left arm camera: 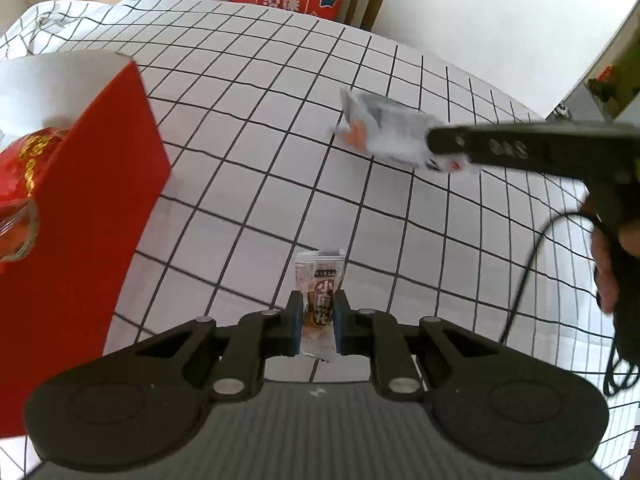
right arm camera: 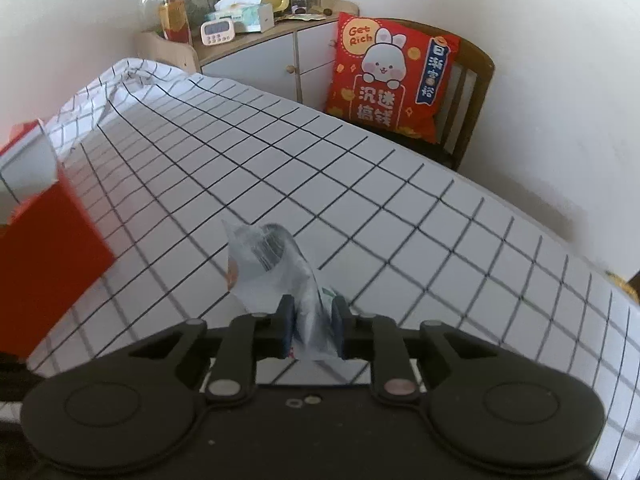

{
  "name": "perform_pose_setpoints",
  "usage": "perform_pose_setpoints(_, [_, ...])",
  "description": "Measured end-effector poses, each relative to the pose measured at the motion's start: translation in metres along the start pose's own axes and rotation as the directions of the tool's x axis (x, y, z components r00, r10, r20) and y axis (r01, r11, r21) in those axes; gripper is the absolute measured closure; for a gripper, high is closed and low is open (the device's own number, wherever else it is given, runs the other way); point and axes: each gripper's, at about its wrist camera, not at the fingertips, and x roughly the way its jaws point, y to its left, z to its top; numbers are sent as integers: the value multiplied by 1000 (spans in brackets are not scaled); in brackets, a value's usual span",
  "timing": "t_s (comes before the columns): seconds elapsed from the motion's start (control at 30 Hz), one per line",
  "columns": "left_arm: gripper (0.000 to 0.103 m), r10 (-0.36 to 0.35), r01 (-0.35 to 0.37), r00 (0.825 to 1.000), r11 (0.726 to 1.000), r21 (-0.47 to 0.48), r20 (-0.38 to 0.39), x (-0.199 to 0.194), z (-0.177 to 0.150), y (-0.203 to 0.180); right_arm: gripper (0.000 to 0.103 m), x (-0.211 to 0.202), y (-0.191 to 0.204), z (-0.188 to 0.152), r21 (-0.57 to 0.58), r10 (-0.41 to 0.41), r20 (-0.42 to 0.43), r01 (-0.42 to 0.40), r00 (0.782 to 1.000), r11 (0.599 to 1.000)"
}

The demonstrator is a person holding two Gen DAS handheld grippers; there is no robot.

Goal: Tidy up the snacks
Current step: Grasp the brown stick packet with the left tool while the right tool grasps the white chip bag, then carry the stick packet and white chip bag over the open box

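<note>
My left gripper is shut on a small brown and white snack packet with Chinese lettering, held over the checked tablecloth. My right gripper is shut on a clear silvery snack bag, lifted above the table. In the left wrist view the right gripper reaches in from the right with that same silvery bag. A red box with a white inside stands at the left; it also shows in the right wrist view.
The table has a white cloth with black grid lines. A jar with a red label sits in the box. Beyond the far edge stands a wooden chair with a red cushion and a cluttered cabinet.
</note>
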Motion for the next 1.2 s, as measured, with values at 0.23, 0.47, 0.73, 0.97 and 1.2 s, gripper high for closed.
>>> perform_pose_setpoints(0.23, [89,-8,8,1000,1000,-16,17,-23,-7,5,88,-42,12,-28,43,21,23,-22,1000,999])
perform_pose_setpoints(0.47, [89,-23,24,998,999,-24,54,-60,-17,17,88,-88,32,-48,88,38,60,-44,997,995])
perform_pose_setpoints(0.73, [88,-50,50,994,999,0,100,-106,-33,35,88,-133,69,-63,119,67,96,-79,993,990])
perform_pose_setpoints(0.97, [88,-56,50,987,998,49,148,-145,-45,53,88,-162,105,-67,127,73,134,-91,988,988])
perform_pose_setpoints(1.2, [88,-55,44,985,996,74,163,-169,-46,82,88,-180,141,-64,135,74,162,-96,984,986])
